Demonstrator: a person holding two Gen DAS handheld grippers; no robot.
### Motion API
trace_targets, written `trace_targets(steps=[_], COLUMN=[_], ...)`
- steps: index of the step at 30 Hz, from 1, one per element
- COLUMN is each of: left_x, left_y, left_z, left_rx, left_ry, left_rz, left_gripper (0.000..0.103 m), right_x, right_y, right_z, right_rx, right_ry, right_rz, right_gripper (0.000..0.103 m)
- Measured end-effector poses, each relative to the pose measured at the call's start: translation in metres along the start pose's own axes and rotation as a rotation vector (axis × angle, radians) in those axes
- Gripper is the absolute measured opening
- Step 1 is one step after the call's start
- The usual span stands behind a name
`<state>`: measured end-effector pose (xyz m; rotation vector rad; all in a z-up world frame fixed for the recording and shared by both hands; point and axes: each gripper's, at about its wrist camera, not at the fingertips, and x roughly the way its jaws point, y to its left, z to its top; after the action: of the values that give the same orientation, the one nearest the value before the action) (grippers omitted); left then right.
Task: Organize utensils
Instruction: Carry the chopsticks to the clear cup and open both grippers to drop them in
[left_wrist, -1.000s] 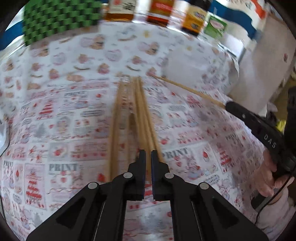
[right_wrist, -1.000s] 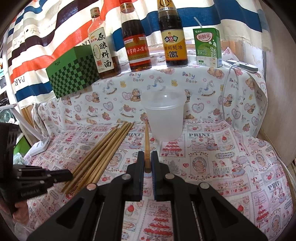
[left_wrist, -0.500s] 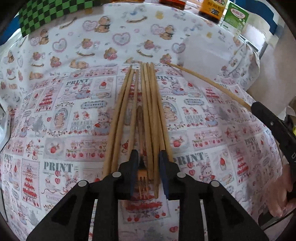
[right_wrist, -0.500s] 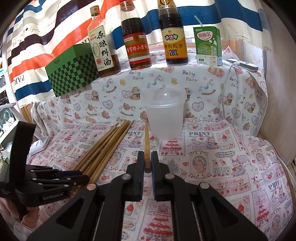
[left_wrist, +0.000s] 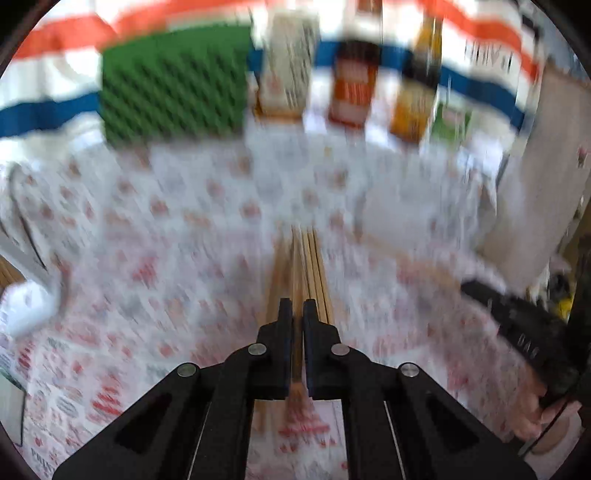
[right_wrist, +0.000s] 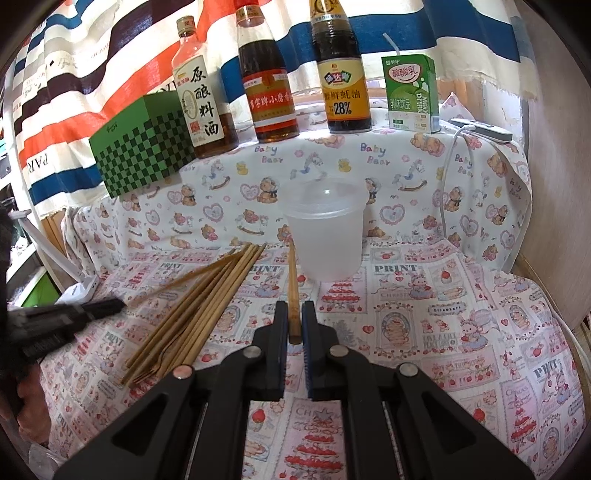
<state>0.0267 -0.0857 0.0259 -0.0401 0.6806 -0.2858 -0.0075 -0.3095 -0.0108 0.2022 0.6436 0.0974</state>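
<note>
My left gripper (left_wrist: 297, 306) is blurred by motion, its jaws closing tight on a thin wooden utensil (left_wrist: 296, 354) that runs forward between the pads. In the right wrist view that utensil (right_wrist: 177, 282) slants up off the cloth from the left gripper (right_wrist: 110, 306). Several wooden chopsticks (right_wrist: 207, 306) and a wooden fork (right_wrist: 147, 371) lie bundled on the printed cloth. My right gripper (right_wrist: 293, 306) is shut on one chopstick (right_wrist: 293, 288), which points at a translucent plastic cup (right_wrist: 327, 236) standing upright just beyond its far end.
On a raised ledge behind the cup stand three sauce bottles (right_wrist: 267, 85), a green checkered box (right_wrist: 144, 147) and a green drink carton (right_wrist: 412, 92). A white power strip (right_wrist: 480, 129) with its cable lies at the right. A white lamp base (right_wrist: 79, 288) sits at the left edge.
The left gripper opened over the bundle, closed on one thin utensil and rose, tilting up with it. The right gripper and its chopstick have stayed put.
</note>
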Motion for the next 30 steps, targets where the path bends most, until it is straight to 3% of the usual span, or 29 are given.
trace_targets(steps=[5, 10, 17, 25, 30], left_x=[-0.030, -0.054, -0.071, -0.070, -0.062], left_y=[0.024, 0.028, 0.022, -0.018, -0.030], left_z=[0.015, 0.027, 0.054, 0.091, 0.116], left_rx=[-0.098, -0.090, -0.092, 0.056, 0.088], left_ry=[-0.114, -0.179, -0.256, -0.272, -0.282], left_rz=[-0.043, -0.023, -0.044, -0.056, -0.085], left_gripper=[0.004, 0.004, 0.004, 0.004, 0.004], right_x=[-0.026, -0.041, -0.078, -0.102, -0.108], right_y=[0.005, -0.002, 0.009, 0.018, 0.010], right_z=[0.006, 0.023, 0.065, 0.113, 0.139], right_rx=[-0.038, 0.014, -0.038, -0.038, 0.022], right_ry=[-0.112, -0.123, -0.225, -0.317, -0.417], right_rz=[0.046, 0.109, 0.081, 0.062, 0.062], right_gripper=[0.006, 0.006, 0.006, 0.006, 0.006])
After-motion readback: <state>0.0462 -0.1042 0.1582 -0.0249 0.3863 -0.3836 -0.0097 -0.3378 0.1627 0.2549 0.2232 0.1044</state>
